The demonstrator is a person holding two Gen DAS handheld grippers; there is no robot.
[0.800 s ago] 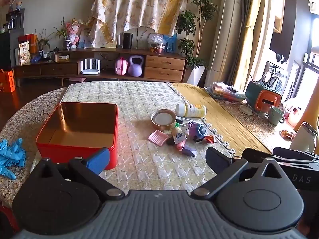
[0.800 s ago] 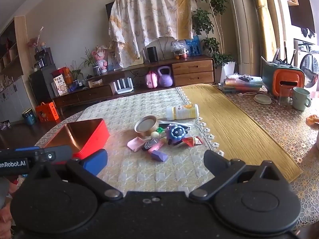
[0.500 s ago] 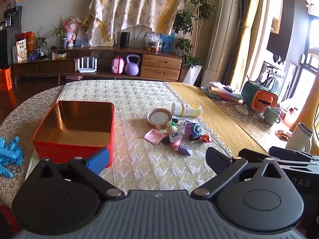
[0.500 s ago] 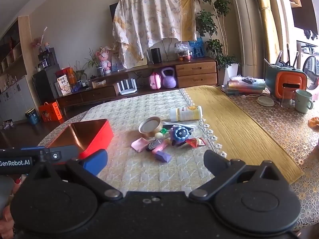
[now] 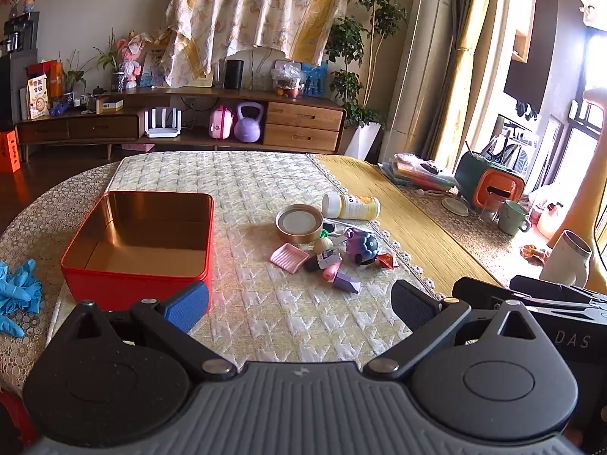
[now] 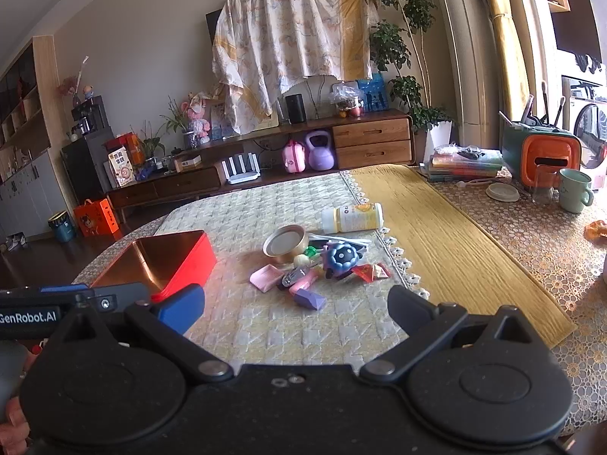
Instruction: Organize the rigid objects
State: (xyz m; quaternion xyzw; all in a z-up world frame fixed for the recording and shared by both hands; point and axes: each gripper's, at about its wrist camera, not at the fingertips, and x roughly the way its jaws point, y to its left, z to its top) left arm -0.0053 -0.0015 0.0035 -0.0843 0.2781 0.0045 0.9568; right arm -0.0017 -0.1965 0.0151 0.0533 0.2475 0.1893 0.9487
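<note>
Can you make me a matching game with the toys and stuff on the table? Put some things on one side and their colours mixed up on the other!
Things:
1. square tin
2. little ribbed tray
3. bottle lying on its side
4. wedge block nearest the tongs

Colours:
A. purple
B. white cap with a yellow label
C. red outside, gold inside
D. pink

Right pairs: 1-C, 2-D, 3-B, 4-A

Red tin [image 5: 136, 250] — toys [image 5: 330, 250] beside.
</note>
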